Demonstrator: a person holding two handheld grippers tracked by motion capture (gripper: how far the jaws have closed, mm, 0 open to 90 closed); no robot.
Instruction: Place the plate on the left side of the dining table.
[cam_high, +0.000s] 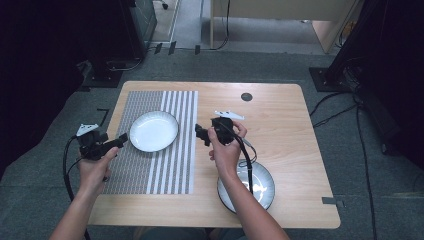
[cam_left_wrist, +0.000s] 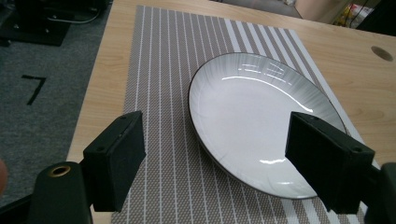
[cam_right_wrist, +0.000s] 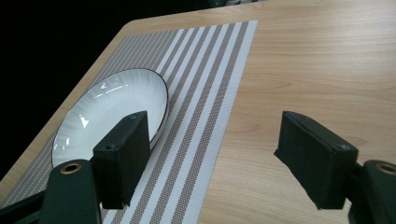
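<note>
Plates are what's on the desk, two of them. One white plate (cam_high: 153, 131) with a thin dark rim sits on the striped placemat (cam_high: 150, 170) toward the left edge of the desk. The second plate (cam_high: 260, 187) sits on bare wood near the front edge, partly hidden under the right forearm.

The left gripper (cam_high: 121, 140) is held low just beside the mat plate's left rim, jaws spread wide with nothing between them; in the left gripper view the plate (cam_left_wrist: 252, 121) is framed right between the pads, not touched yet. The right gripper (cam_high: 201, 134) is held above the middle of the desk, jaws likewise released and empty, pointed toward the mat.

Handling-wise, it's probably glazed ceramic judging by the shine: stiff, fairly heavy for its size, slick, and breakable if dropped or knocked on the desk. No handle is offered, so the rim is the only sensible place to be gripped, one pad above and one slipped under the edge. The shallow lip looks easy to slide off, so a deep bite on the rim would be wanted, and tilting should be kept gentle.
</note>
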